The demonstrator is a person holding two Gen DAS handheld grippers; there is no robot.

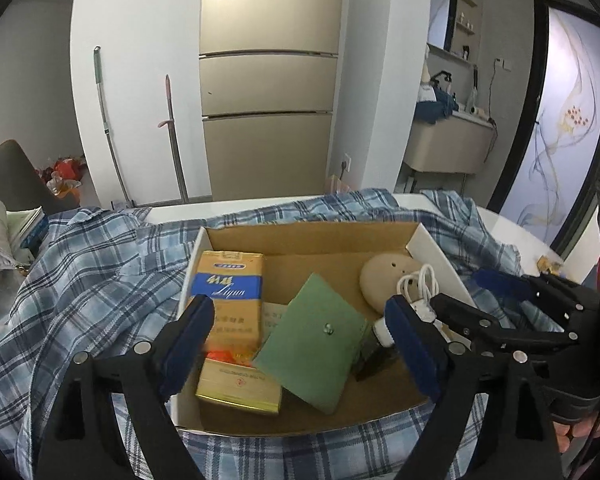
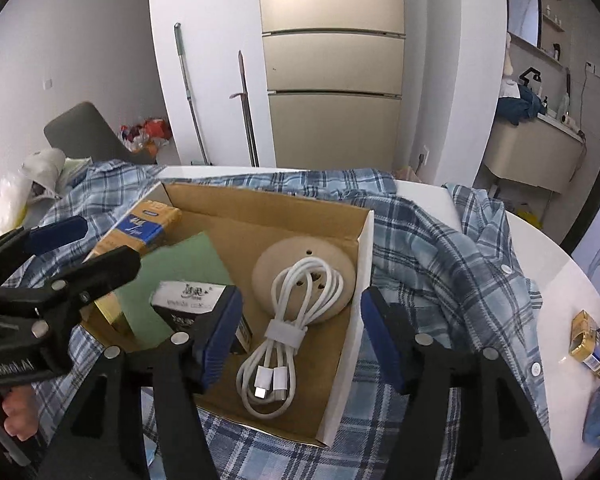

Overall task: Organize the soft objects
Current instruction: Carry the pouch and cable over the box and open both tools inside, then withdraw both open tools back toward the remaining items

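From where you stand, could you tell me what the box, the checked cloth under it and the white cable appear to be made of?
The box looks like corrugated cardboard: matte brown inside, white outside, with folded flaps. The cloth seems a woven cotton-type shirt fabric: blue plaid, creased, with white buttons. The cable looks like smooth plastic-sheathed cord, slightly glossy, bundled by a pale strap, perhaps fabric.

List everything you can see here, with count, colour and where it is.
Shirt: one, blue plaid, spread over the table, under the box.
Box: one, cardboard, on the shirt.
Carton: one, yellow and blue, box's left side.
Pouch: one, green, box's middle.
Pebble: one, beige, box's right side.
Cable: one, white, coiled, partly on the pebble.
Black pack: one, beside the cable.
Small pack: one, gold, on the table.
Left gripper: open, over the box.
Right gripper: open, over the cable.
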